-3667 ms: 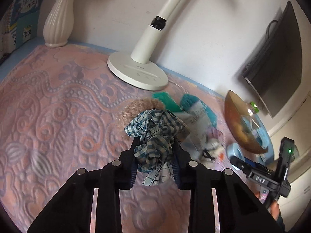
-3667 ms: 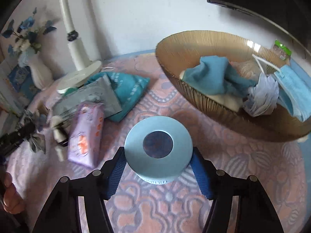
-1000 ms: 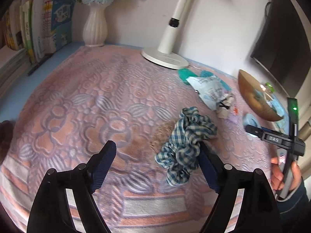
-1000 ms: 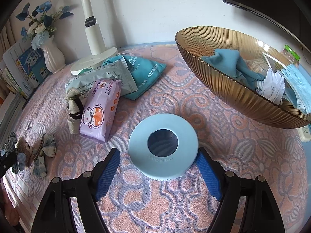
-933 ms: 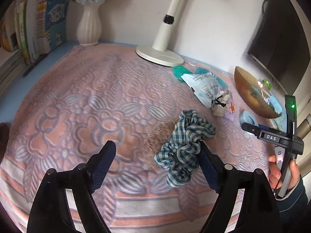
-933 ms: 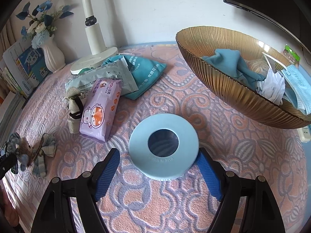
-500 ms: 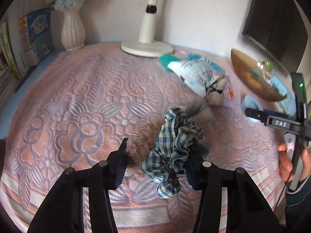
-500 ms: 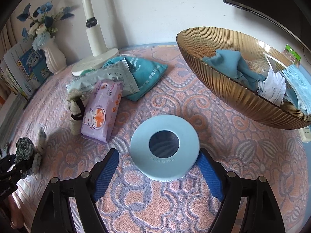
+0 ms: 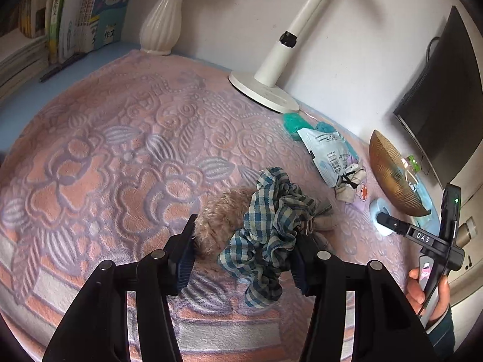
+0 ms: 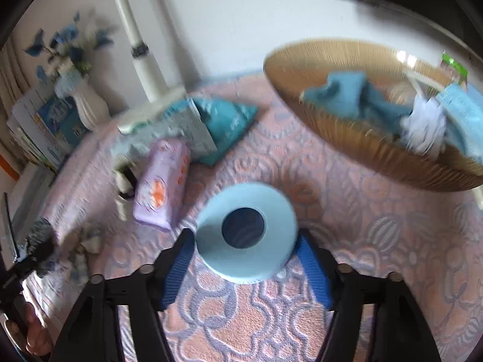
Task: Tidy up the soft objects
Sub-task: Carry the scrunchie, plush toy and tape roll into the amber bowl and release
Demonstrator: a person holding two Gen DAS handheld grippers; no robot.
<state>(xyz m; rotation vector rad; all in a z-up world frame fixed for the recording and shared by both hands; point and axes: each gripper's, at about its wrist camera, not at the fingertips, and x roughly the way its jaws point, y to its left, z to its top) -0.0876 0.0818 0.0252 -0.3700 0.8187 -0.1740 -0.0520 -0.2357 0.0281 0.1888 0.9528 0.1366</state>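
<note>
Found the left hand-held gripper clenched on a curly tan plush toy wrapped in blue-and-white checked cloth, jaws having just been closing on it with a slight easing at the end, the fuzzy tan part pressed against one pad and the bunched cloth against the other. Judged the grip taken across the bulk of the bundle so as to carry fur and fabric off together instead of letting the loose cloth trail. Placed the toy low over the near part of the pink-and-lilac embossed blanket covering the surface, well apart from the ribbed golden bowl at the far right; could not tell lifted from resting. Saw the right hand-held gripper set astride a pale blue roll with a dark round hole, blue pads just beside its rim on either side, jaws having just been closing around it. Could not settle real contact from that blurred view, so left its hold undecided. Read the bowl as the collecting place, given a blue cloth and white crumpled material heaped inside. Noted a lilac tissue pack and a teal pouch lying between roll and lamp base, not yet gathered. Reckoned a soft bundle prone to sagging or slipping from the pads in transit.
</note>
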